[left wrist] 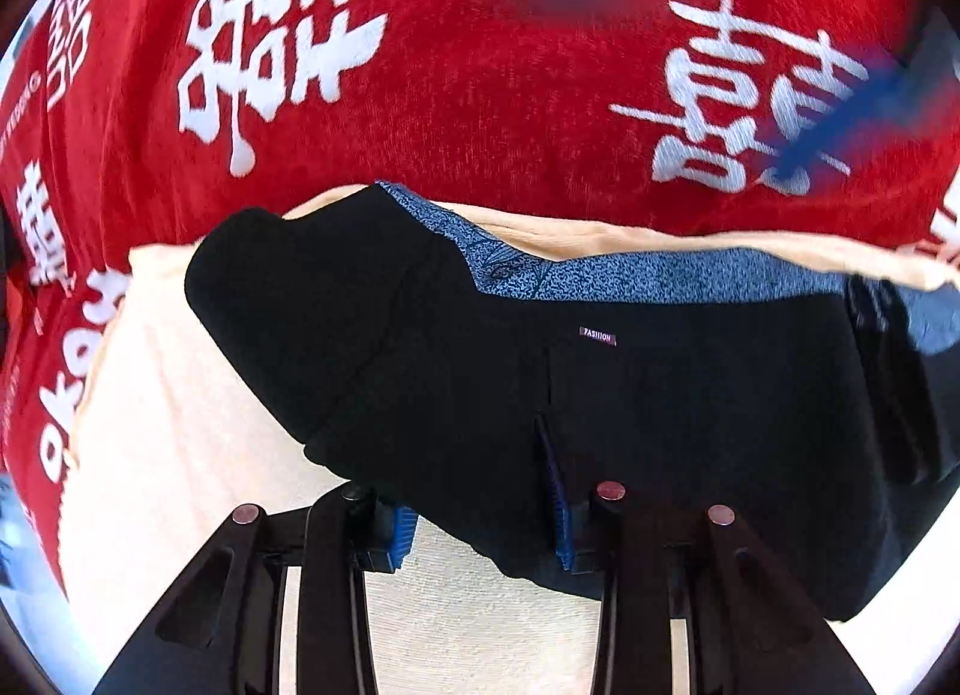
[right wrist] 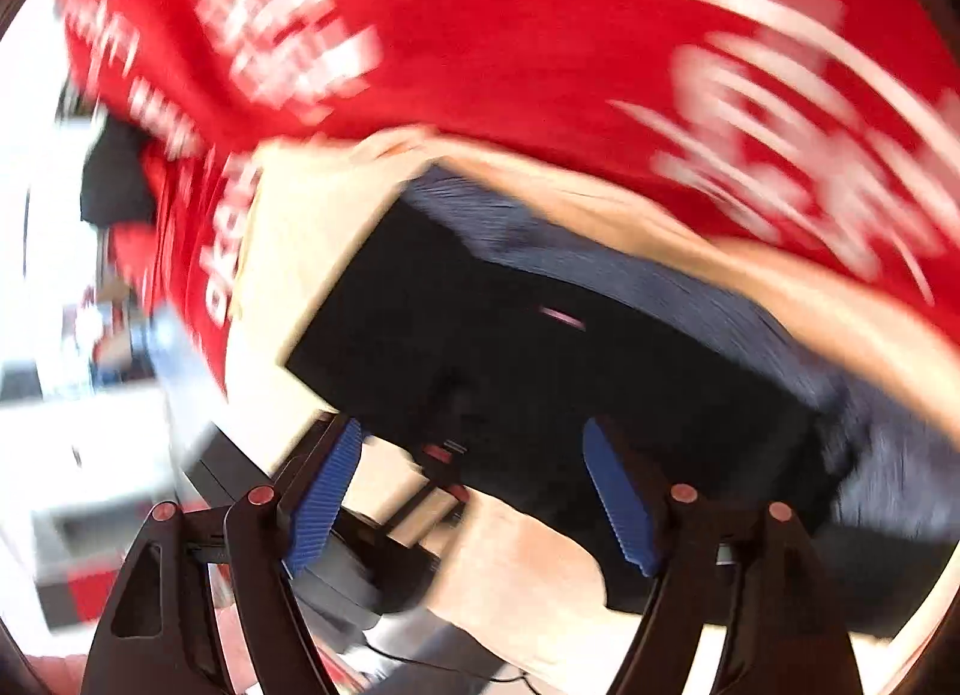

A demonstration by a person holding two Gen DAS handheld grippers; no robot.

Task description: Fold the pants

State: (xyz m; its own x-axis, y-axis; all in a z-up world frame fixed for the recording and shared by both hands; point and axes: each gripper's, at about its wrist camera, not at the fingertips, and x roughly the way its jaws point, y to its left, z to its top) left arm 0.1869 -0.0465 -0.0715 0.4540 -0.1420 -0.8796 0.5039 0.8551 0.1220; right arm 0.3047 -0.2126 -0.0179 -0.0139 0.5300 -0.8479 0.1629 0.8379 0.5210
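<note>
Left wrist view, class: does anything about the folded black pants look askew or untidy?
Yes. The pants lie folded on the cream cloth, but one rounded end juts out at the upper left past the rest of the fold, and the blue patterned lining shows along the far edge.

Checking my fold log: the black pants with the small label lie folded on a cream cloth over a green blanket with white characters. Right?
Not quite. The blanket is red, not green, as the left wrist view shows. The black pants with the small label do lie folded on the cream cloth.
</note>
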